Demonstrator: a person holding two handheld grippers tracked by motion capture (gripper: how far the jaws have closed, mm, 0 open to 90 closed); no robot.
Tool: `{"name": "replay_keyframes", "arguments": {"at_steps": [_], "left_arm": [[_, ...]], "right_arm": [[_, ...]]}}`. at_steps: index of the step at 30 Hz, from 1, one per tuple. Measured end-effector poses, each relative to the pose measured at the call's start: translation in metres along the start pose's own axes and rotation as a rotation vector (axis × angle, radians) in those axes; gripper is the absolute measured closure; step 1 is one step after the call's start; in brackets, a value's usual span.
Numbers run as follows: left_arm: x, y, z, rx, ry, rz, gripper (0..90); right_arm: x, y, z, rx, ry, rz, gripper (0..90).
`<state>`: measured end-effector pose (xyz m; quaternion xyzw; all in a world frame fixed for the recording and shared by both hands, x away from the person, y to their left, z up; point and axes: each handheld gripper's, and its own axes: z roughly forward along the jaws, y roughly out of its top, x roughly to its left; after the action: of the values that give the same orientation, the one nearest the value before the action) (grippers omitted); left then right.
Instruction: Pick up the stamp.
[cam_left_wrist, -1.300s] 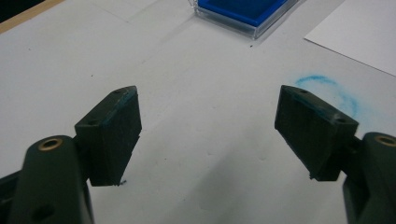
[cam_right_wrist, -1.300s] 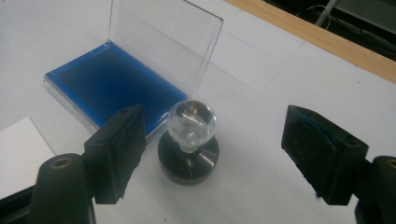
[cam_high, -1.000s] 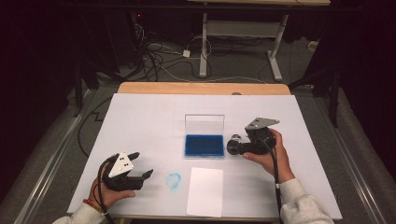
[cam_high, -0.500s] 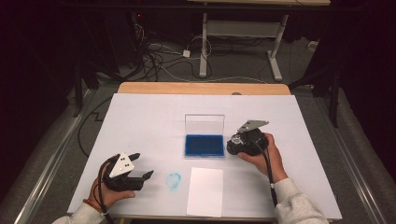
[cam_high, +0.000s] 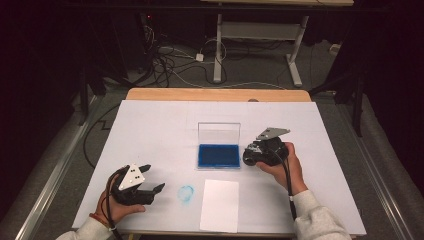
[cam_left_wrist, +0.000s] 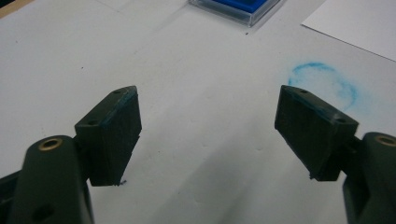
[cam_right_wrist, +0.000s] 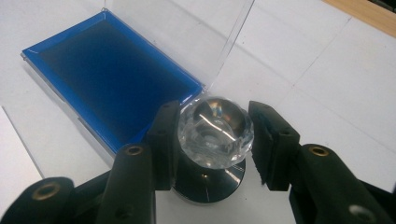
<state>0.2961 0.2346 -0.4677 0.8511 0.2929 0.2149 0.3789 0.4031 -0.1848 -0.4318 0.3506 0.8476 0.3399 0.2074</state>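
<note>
Left hand-held gripper (cam_high: 150, 182) low at the near-left of the bench (cam_high: 150, 125), jaws standing well apart with nothing between them; it has not shifted from where it was a second ago. Its own camera looks across bare white surface toward a smudged blue ring mark (cam_left_wrist: 324, 84).

Just right of that mark, a blank white sheet (cam_high: 220, 205) lies flat near the front edge. Beyond it, mid-bench, the blue ink pad (cam_high: 218, 155) sits in its clear case with the lid (cam_high: 219, 133) standing up at the back.

Right hand-held gripper (cam_right_wrist: 215, 135) just beside the pad's right end. Change: its jaws have just been closing, and the stamp's clear faceted knob (cam_right_wrist: 215, 131) sits between them. The left pad is on the knob; a thin gap seems to remain at the right pad, though glare makes that hard to judge. I read it as clamped on the stamp (cam_right_wrist: 210, 179), which stands upright on the bench on its dark round base. That suggests the pick-up is made and inking comes next, the pad being close by.

Hard to make out: the stamp's face is underneath, unseen. From the high view the hand and gripper body cover the stamp.
</note>
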Motion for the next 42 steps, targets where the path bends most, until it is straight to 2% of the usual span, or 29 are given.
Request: {"name": "replay_keyframes", "arguments": {"at_steps": [6,12,18,27,34,36,39,42], "left_arm": [[0.000,0.000,0.000,-0.001,-0.001,0.001,22.3],[0.001,-0.001,0.000,-0.005,0.000,0.003,22.4],[0.003,-0.002,0.001,-0.001,0.000,-0.005,22.4],[0.003,-0.005,0.001,0.006,-0.011,0.002,22.0],[0.003,-0.007,-0.001,0.004,-0.004,-0.007,22.0],[0.002,-0.007,-0.002,0.003,-0.002,-0.007,22.0],[0.002,-0.007,-0.004,-0.001,0.000,-0.020,22.0],[0.002,-0.007,-0.005,-0.008,0.008,-0.022,22.0]], "right_arm": [[0.002,0.002,0.000,-0.001,-0.012,-0.014,56.8],[0.004,0.007,-0.017,-0.077,-0.007,-0.014,56.8],[0.006,0.011,-0.031,-0.131,-0.015,-0.020,56.8],[0.013,0.017,-0.045,-0.190,0.014,-0.042,56.8],[0.018,0.021,-0.049,-0.210,0.026,-0.045,56.8],[0.022,0.022,-0.051,-0.219,0.047,-0.056,56.8],[0.028,0.024,-0.051,-0.231,0.055,-0.078,56.8],[0.034,0.027,-0.052,-0.247,0.057,-0.078,56.8]]}}
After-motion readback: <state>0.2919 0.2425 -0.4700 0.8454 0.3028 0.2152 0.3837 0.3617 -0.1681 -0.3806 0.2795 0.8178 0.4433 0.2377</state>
